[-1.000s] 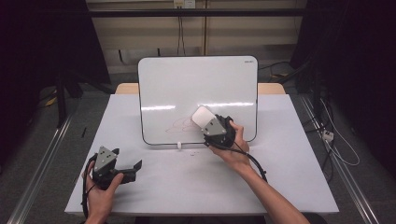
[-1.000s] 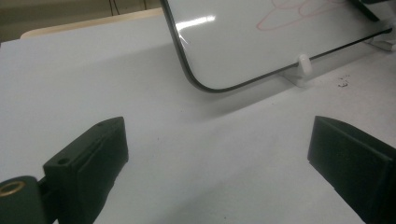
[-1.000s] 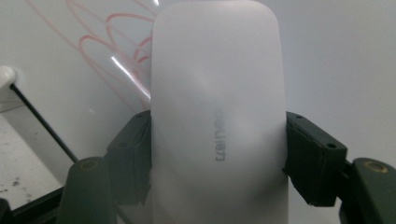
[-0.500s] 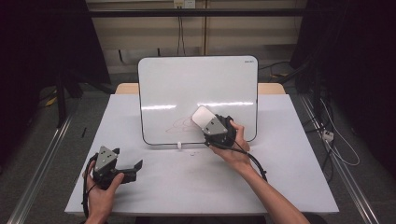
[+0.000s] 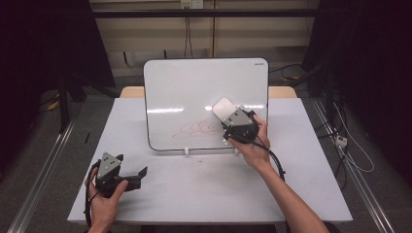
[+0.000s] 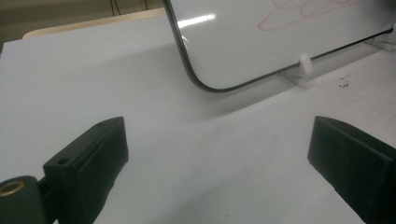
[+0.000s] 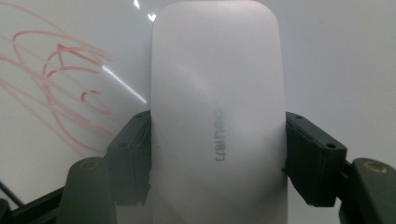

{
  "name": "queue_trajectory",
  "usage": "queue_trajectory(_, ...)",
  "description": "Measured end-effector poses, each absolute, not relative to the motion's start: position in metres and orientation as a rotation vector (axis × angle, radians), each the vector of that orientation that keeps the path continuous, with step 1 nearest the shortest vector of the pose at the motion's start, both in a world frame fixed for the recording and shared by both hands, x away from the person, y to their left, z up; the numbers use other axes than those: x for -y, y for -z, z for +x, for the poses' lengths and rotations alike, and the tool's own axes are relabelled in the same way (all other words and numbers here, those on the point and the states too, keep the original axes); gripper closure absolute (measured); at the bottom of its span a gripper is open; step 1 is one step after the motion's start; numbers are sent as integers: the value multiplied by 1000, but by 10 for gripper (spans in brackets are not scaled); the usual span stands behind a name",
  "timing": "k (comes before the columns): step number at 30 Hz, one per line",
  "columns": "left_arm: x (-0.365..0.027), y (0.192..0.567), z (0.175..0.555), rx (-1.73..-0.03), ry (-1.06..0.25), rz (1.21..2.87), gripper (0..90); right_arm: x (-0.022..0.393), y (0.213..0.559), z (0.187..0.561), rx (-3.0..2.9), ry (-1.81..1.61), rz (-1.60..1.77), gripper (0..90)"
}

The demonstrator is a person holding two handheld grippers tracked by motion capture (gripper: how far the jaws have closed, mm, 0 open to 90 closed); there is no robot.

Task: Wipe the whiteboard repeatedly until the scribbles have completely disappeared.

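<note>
Wiping is under way: since a second ago the eraser (image 5: 223,108) has been carried up and to the right across the whiteboard (image 5: 194,87), away from the red scribble (image 5: 197,128), which remains unerased, so another pass is judged necessary. The eraser is clamped between the jaws of the right tool (image 7: 217,154) and pressed against the board. The left tool (image 6: 217,154) is rested on the tabletop (image 5: 194,194) with jaws wide apart and nothing held. Grey lettering on the eraser's back possibly reads "deli"; it is too blurred to confirm.
</note>
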State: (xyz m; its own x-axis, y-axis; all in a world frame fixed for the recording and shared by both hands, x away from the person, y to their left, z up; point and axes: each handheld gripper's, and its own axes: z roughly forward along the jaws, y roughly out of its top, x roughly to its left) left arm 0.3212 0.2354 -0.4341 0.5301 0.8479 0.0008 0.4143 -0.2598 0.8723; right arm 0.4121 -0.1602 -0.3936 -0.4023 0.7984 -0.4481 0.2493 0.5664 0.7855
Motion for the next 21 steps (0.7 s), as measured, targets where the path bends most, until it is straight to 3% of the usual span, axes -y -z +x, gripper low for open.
queue_trajectory(6,-236,434,321,-1039,-610,1868,49,173,383,422,-1890,-823,902,315)
queue_trajectory(21,-235,434,321,-1041,-608,1873,49,157,390,415,-1873,-782,887,315)
